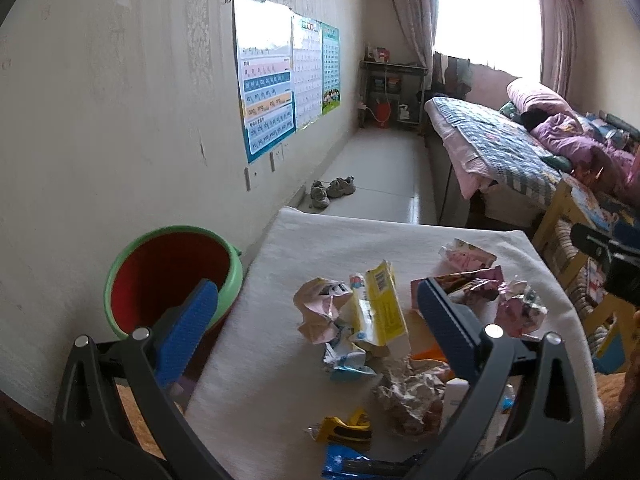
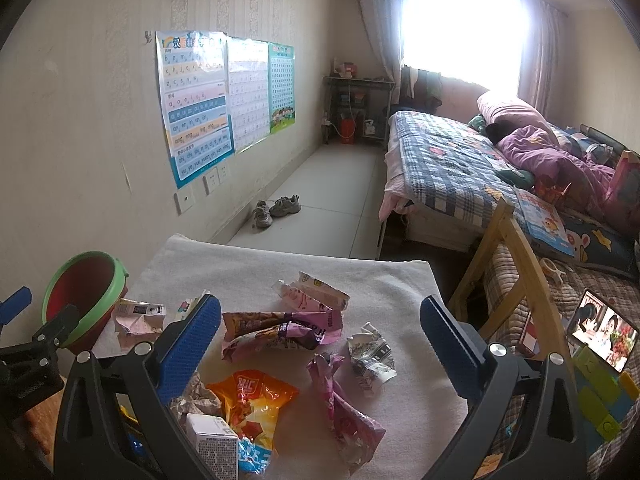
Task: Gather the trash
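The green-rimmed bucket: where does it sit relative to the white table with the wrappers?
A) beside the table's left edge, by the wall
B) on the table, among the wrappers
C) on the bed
A: the bucket stands off the table's left edge, against the wall.

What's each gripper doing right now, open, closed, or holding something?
Left gripper: open, jaws wide apart, holding nothing.
Right gripper: open, jaws wide apart, holding nothing.

Bright daylight floods through a curtained window (image 2: 460, 20) at the far end. Learning posters (image 2: 224, 100) hang on the pale wall, shoes (image 2: 278, 208) lie on the tiled floor (image 2: 332, 192), and a quilted bed (image 2: 452, 160) stands right.
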`<state>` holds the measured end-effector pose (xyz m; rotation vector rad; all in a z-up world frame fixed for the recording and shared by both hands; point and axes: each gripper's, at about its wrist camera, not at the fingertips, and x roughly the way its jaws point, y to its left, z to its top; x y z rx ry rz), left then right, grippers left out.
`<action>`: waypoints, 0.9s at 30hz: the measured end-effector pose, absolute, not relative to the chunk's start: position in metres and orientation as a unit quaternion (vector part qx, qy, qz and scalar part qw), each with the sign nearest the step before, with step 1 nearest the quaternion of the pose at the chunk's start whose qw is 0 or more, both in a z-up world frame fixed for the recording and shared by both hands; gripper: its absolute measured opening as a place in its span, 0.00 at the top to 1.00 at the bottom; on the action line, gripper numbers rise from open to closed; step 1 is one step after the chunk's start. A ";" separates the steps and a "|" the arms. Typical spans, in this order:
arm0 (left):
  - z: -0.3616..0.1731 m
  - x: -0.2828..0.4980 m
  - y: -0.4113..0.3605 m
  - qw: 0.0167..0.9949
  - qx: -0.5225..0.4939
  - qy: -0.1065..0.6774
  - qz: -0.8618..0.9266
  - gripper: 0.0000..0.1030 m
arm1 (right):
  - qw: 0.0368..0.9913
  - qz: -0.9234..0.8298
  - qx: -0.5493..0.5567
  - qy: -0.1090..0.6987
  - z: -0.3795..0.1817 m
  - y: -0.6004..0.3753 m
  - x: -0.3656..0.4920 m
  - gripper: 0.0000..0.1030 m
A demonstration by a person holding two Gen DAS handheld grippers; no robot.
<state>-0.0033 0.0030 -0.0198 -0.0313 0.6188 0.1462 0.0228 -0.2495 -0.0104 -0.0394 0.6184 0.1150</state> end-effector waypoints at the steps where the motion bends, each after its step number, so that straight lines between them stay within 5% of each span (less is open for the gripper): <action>1: -0.019 -0.004 0.003 0.950 -0.019 0.305 0.071 0.05 | 0.951 0.056 -0.019 0.304 -0.010 -0.249 0.023 0.07; 19: -0.019 -0.006 -0.001 0.951 0.002 0.300 0.079 0.05 | 0.948 0.057 -0.023 0.312 -0.017 -0.245 0.022 0.07; 27: -0.044 0.003 0.014 0.926 -0.002 0.362 0.110 0.05 | 0.941 0.063 -0.020 0.332 -0.020 -0.245 0.025 0.07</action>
